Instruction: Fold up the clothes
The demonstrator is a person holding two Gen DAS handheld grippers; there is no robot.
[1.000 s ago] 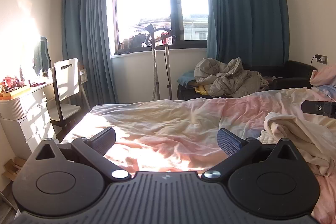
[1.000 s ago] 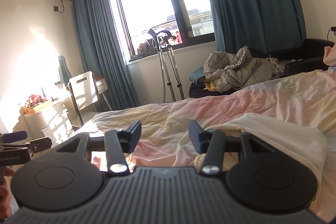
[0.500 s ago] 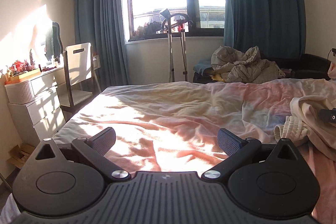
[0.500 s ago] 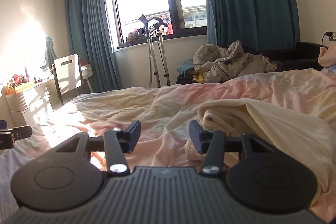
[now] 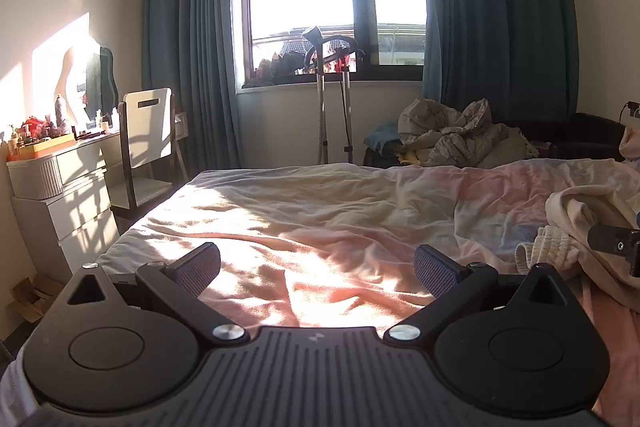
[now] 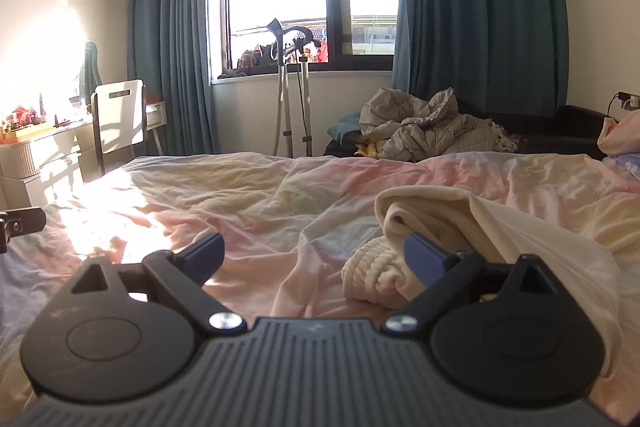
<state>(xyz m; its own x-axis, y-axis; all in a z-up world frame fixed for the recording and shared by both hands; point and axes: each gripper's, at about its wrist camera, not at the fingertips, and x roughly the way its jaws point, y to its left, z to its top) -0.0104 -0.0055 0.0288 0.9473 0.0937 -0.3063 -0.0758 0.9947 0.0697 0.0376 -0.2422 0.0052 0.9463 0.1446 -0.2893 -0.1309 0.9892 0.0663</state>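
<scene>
A cream garment (image 6: 500, 227) lies crumpled on the bed, its ribbed cuff (image 6: 370, 267) toward me. In the left wrist view the garment (image 5: 576, 223) is at the right edge. My right gripper (image 6: 314, 253) is open and empty, low over the sheet, its right finger just in front of the cuff. My left gripper (image 5: 316, 267) is open and empty over the sunlit sheet, left of the garment. The right gripper's tip (image 5: 616, 247) shows at the right edge of the left view, and the left gripper's tip (image 6: 20, 223) at the left edge of the right view.
The bed (image 5: 320, 211) has a wrinkled pink and yellow sheet. A pile of grey bedding (image 5: 452, 139) lies on a dark sofa behind it. A white chair (image 5: 148, 143) and dresser (image 5: 60, 187) stand left. A garment steamer stand (image 5: 332, 99) is under the window.
Both grippers dropped lower toward the bed and came nearer the garment. The right gripper's fingers have spread wider apart. The left gripper stayed open.
</scene>
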